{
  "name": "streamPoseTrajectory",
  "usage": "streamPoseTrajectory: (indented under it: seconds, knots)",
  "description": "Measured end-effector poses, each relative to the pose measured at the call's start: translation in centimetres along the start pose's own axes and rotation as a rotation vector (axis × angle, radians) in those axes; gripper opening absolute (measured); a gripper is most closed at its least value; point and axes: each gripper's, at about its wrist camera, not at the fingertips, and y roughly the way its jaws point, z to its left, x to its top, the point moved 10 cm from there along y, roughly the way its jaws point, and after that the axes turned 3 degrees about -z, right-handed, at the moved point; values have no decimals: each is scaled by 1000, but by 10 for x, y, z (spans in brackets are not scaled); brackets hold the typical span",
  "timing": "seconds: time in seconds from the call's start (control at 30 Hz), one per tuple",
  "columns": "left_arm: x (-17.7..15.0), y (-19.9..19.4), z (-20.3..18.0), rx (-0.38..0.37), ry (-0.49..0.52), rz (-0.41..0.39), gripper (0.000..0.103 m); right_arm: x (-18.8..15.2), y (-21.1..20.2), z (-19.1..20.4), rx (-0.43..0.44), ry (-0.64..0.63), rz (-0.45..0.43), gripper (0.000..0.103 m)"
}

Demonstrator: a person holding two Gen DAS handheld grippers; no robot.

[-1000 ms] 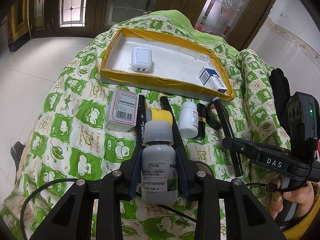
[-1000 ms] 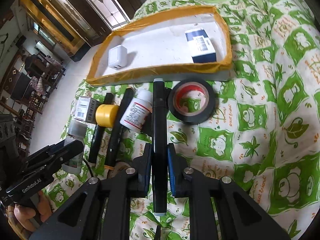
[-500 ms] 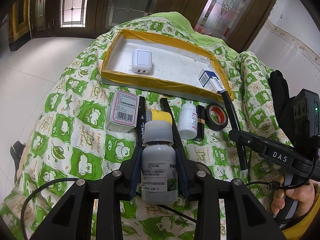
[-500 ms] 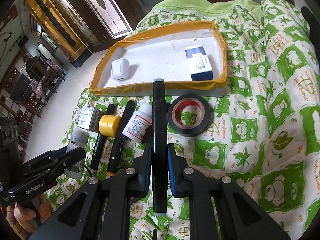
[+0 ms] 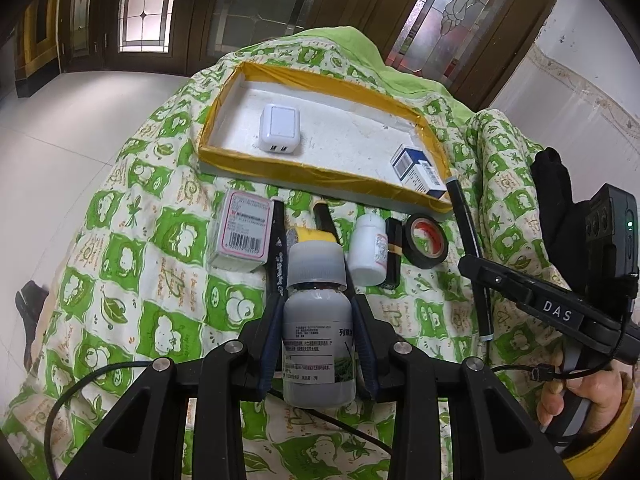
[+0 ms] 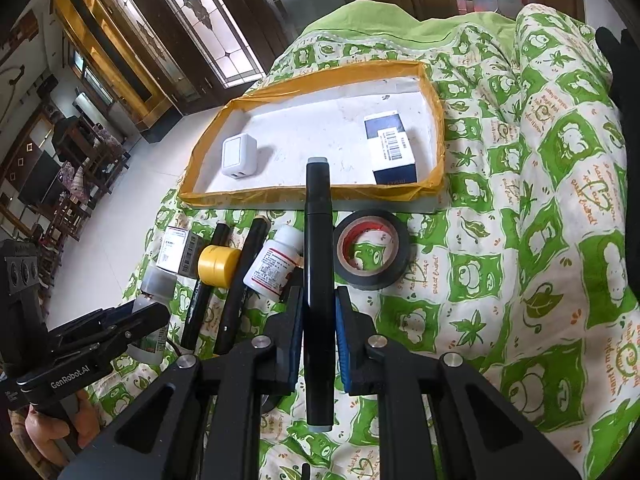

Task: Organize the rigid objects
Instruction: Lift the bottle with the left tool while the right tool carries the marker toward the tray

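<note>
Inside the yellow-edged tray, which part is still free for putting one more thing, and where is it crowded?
In the tray, the white floor between the white charger and the blue-and-white box is bare, as is the strip along the far wall. The quilt right of the tape roll is free too. The row in front of the tray is crowded.

Home living area: beyond both grippers, dark wooden doors [image 5: 192,20] with leaded stained glass, white tiled floor [image 5: 60,128]; wooden chairs [image 6: 76,168] far left of the right gripper; frog-print quilt [image 6: 540,220] under everything.
</note>
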Motion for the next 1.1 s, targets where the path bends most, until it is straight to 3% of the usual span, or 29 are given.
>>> streamPoseTrajectory:
  seconds: [0.77,1.1]
  knots:
    - [63,11,-37,-29,82,-24,36,27,-2,-10,23,48,-21,14]
    - [94,30,-41,-49,60,-10,36,45,14,-9,49,62,4,14]
